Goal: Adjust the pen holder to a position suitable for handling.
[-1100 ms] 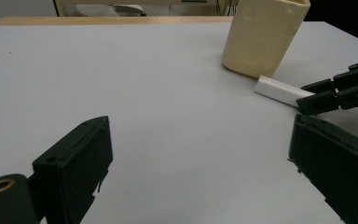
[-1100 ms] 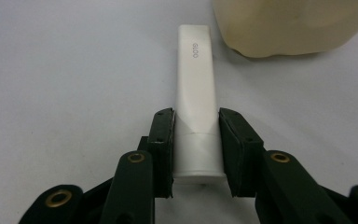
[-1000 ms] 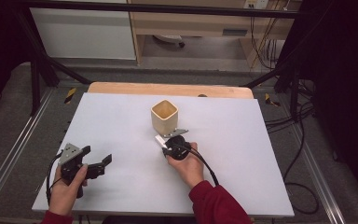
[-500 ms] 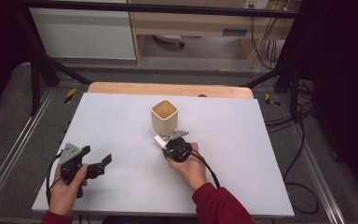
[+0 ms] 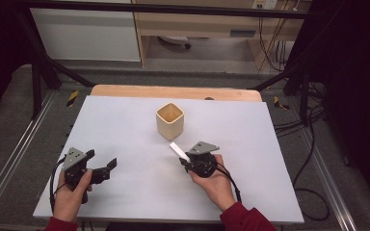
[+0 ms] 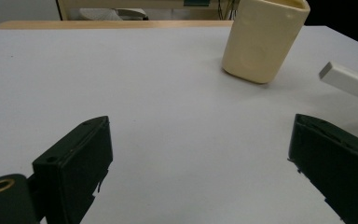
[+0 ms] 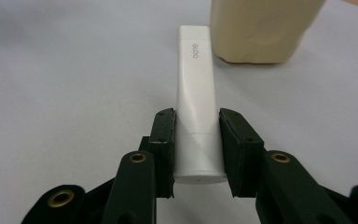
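White tube (image 7: 196, 116) held in the right tongs (image 7: 196, 154), its capped flat end at the pads and its long body projecting forward, clear above the table (image 5: 125, 125) and aimed toward the cream square cup (image 5: 170, 121), from which it is seen just apart in the high view. The tube is judged light and fairly stiff near the cap, softer along the flattened body; its smooth plastic skin is likely to slip if pinched loosely, and its contents could be forced out if squeezed hard at mid-length. The grip is therefore best taken where it is shown, across the firm stretch beside the cap, with the flat faces against the pads. The cup stands upright and open near the middle of the table. The left tongs (image 5: 101, 168) are seen spread wide and empty, well apart at the near left
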